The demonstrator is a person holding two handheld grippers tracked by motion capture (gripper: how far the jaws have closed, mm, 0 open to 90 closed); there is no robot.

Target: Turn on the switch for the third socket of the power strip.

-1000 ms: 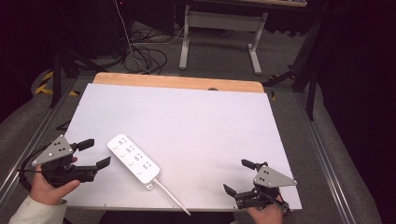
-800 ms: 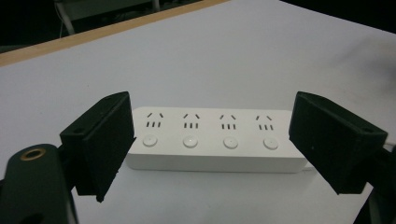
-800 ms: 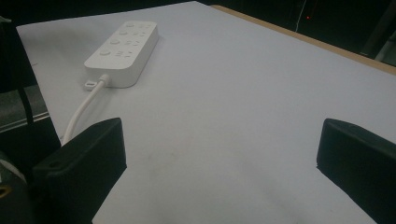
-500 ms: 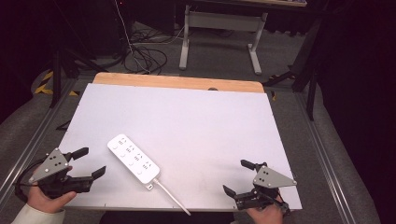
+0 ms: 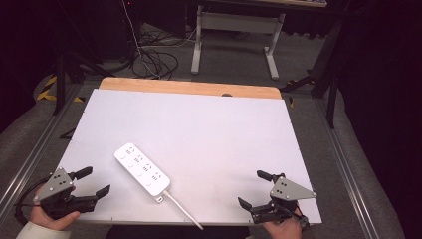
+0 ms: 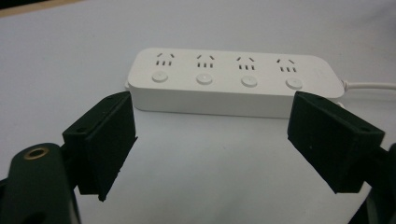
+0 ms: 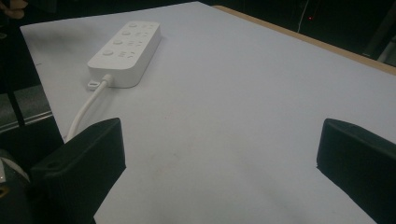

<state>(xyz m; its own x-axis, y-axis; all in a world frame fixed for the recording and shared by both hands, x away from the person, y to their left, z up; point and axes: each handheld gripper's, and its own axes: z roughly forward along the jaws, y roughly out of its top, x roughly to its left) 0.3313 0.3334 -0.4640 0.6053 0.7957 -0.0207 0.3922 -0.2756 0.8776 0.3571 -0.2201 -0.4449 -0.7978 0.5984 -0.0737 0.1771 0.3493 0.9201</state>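
We see a white power strip (image 5: 142, 168) lying flat on the white desk (image 5: 199, 124), in the near left part, turned diagonally; its white cable (image 5: 181, 211) runs from the near end to the near edge of the desk. The strip has four sockets in a row, each with a round button beside it. Our left tool (image 5: 92, 182) is at the near left corner of the desk, just left of the strip and not touching it; its jaws are spread wide and hold nothing; in the left gripper view the strip (image 6: 233, 81) lies across, just beyond the two jaws. Our right tool (image 5: 255, 189) is at the near right corner, well apart from the strip; it is also released, with nothing between the jaws.
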